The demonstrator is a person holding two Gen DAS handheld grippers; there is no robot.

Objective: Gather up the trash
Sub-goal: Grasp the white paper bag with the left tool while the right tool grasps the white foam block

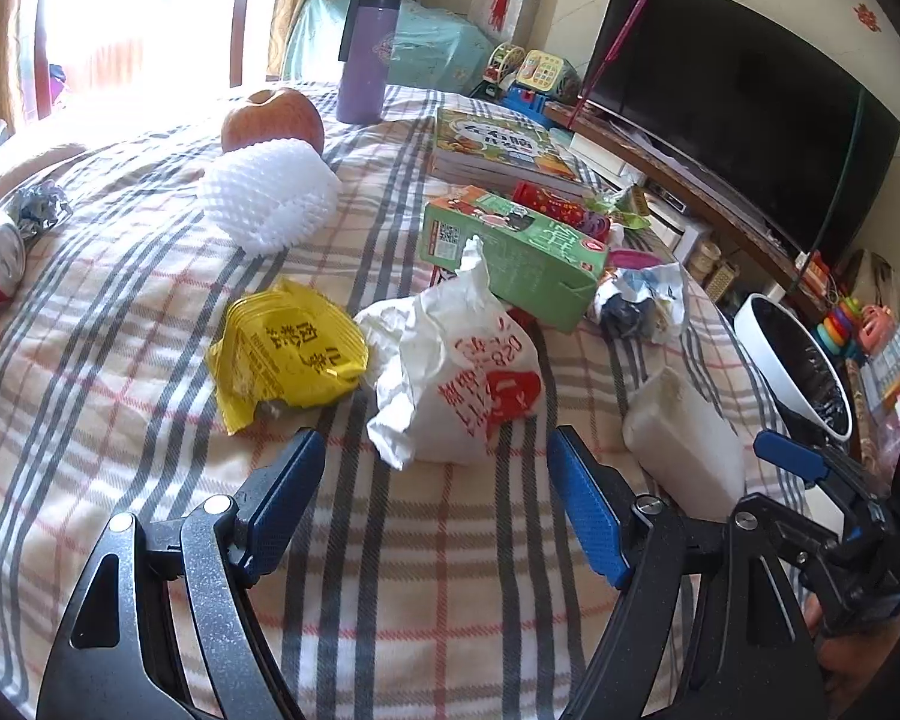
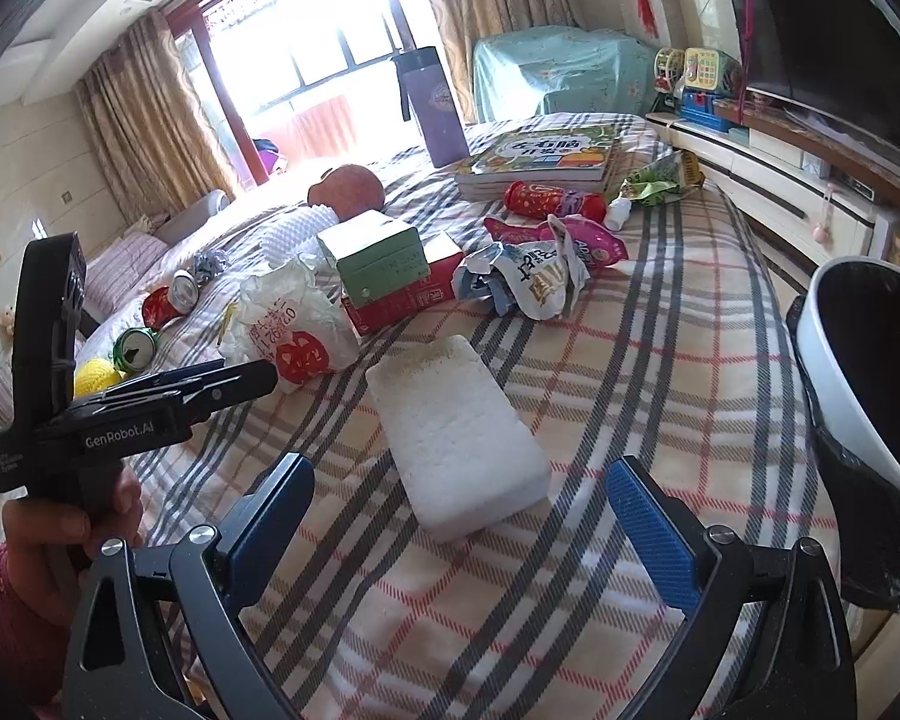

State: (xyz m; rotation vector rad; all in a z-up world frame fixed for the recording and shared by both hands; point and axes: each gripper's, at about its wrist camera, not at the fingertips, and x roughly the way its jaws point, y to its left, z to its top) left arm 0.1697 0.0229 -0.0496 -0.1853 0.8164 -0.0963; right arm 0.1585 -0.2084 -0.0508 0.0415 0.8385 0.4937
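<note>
1. Step in hand — approach, by my reading. Both tools hang over the near end of the bed (image 2: pixel 660 360), each lined up on one piece of trash; nothing is collected by either.

2. Left gripper (image 1: pixel 435 504): jaws stand wide apart and empty. The crumpled white bag (image 1: pixel 450 372) with red print lies just ahead of the fingertips, not touched.

3. Right gripper (image 2: pixel 459 531): jaws equally wide, holding nothing. The white foam block (image 2: pixel 456 438) lies between and just beyond the fingertips, its near end reaching into the gap; the pads are clear of it.

4. Bin (image 2: pixel 858 384): white rim, black liner, standing off the bed's right edge, near the foam block.

5. Next move, as judged: the right tool advances so the pads flank the block's long sides, closes, then carries it over the right edge into the bin. The left does likewise on the bag.

6. Materials:
   - Foam block — rigid, grainy, rectangular, one end rough; likely light and slightly crushable.
   - Bag — thin, creased film, bunched into a soft lump; will collapse under the pads.
   - Yellow wrapper (image 1: pixel 288 354) — glossy foil, flattened, lying just beside the bag.
   - Bed cover — woven plaid, soft, apt to snag low fingertips.
</note>
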